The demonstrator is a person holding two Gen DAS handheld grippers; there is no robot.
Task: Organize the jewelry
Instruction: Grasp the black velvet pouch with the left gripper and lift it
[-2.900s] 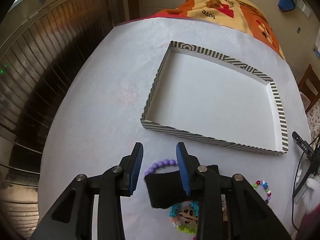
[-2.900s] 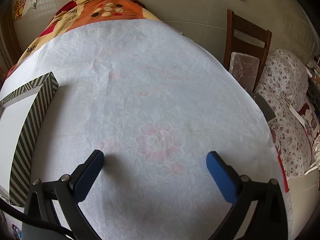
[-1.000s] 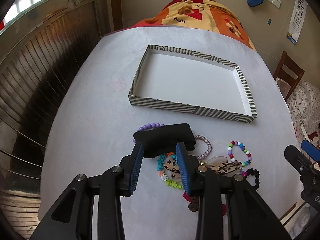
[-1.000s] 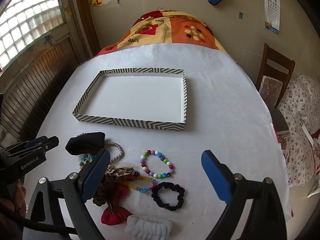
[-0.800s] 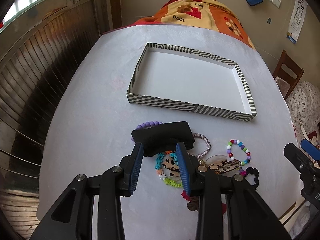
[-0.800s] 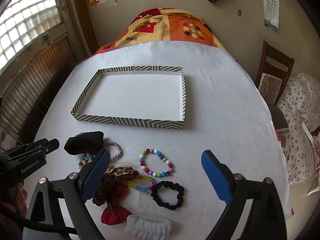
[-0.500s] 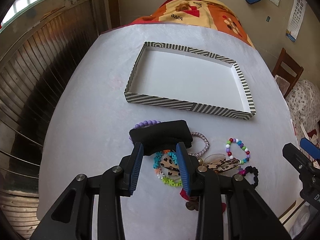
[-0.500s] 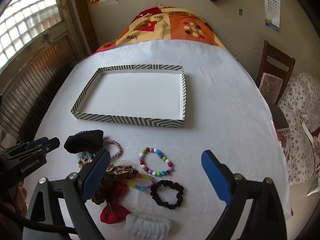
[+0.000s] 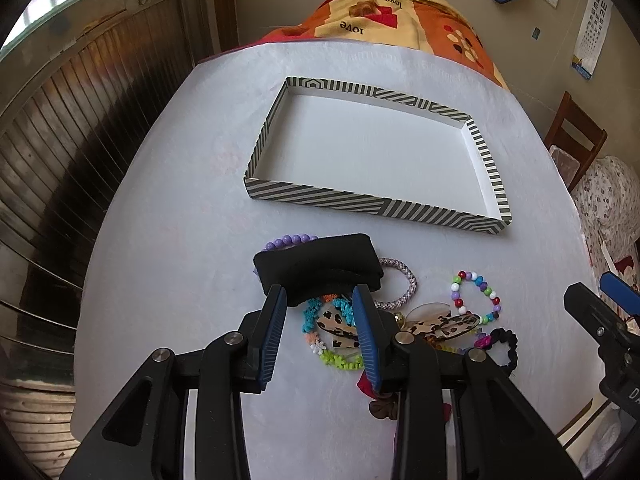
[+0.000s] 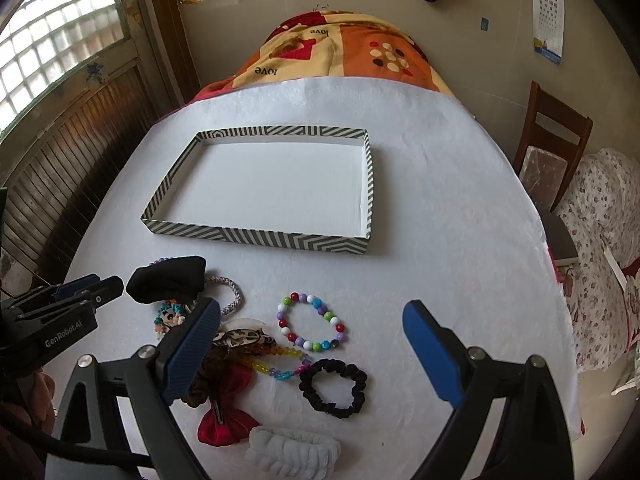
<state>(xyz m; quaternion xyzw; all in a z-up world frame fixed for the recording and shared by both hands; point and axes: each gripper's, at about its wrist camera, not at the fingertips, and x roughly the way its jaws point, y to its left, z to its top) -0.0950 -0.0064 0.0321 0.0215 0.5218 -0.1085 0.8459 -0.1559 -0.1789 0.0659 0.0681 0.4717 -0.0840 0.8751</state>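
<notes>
My left gripper [image 9: 319,295] is shut on a black fabric band [image 9: 318,266] and holds it above the jewelry pile; it also shows in the right wrist view [image 10: 168,274]. A striped shallow box [image 9: 376,204] with a white inside stands beyond, also seen in the right wrist view [image 10: 256,236]. My right gripper [image 10: 312,336] is open and empty above the pile. Under it lie a multicolour bead bracelet [image 10: 312,322] and a black scrunchie [image 10: 334,388].
The pile also holds a purple bead bracelet [image 9: 290,241], a silver braided ring [image 9: 400,284], leopard clips [image 9: 440,324], a red bow [image 10: 224,420] and a white fluffy band [image 10: 292,454]. A wooden chair [image 10: 548,152] stands right of the white-clothed table [image 10: 440,208].
Both grippers have pulled back, so the whole box and pile came into view. The left gripper has kept hold of the black band and lifted it slightly. The right gripper stays open.
</notes>
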